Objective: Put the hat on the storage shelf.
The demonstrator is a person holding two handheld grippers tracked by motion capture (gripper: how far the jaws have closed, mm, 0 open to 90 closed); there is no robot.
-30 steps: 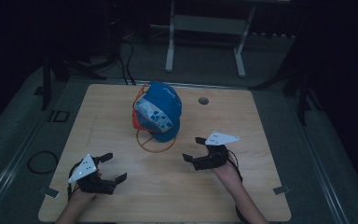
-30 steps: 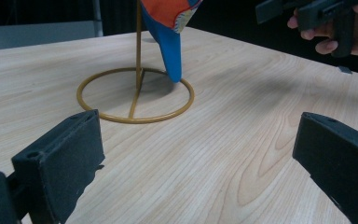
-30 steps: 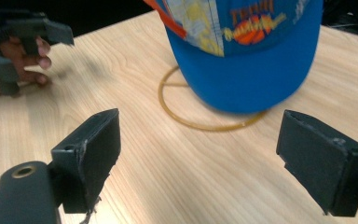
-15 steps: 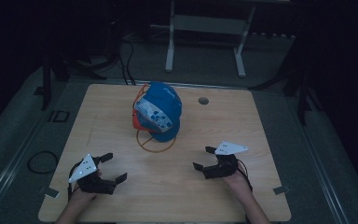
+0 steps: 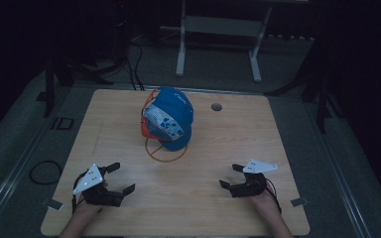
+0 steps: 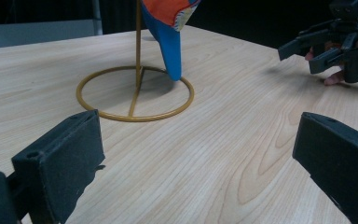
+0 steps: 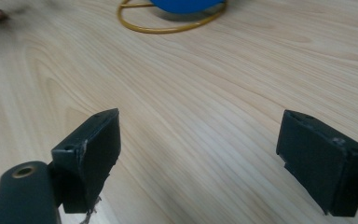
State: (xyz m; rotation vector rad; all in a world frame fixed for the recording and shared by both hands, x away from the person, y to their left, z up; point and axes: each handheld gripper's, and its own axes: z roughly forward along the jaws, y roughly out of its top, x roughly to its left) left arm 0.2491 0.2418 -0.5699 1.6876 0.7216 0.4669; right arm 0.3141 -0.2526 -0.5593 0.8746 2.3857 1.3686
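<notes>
A stack of caps, blue [image 5: 171,116] on top with orange showing beneath, hangs on a thin stand with a gold ring base [image 5: 164,151] at the table's middle back. My left gripper [image 5: 123,177] rests open near the front left edge, with nothing between its fingers. My right gripper [image 5: 229,175] rests open at the front right, also holding nothing. In the left gripper view the ring base [image 6: 135,95] and a blue visor [image 6: 170,42] lie ahead of the left gripper [image 6: 196,168], with the right gripper [image 6: 307,51] farther off. In the right gripper view the right gripper [image 7: 200,149] faces the ring [image 7: 168,25].
The wooden table [image 5: 228,144] has a small round hole [image 5: 217,106] at the back right. A white-legged frame [image 5: 218,29] stands on the floor behind it. A cable loop [image 5: 44,171] lies on the floor at the left.
My right gripper has drawn back from the stand toward the table's front right edge. The left gripper and the caps have stayed put.
</notes>
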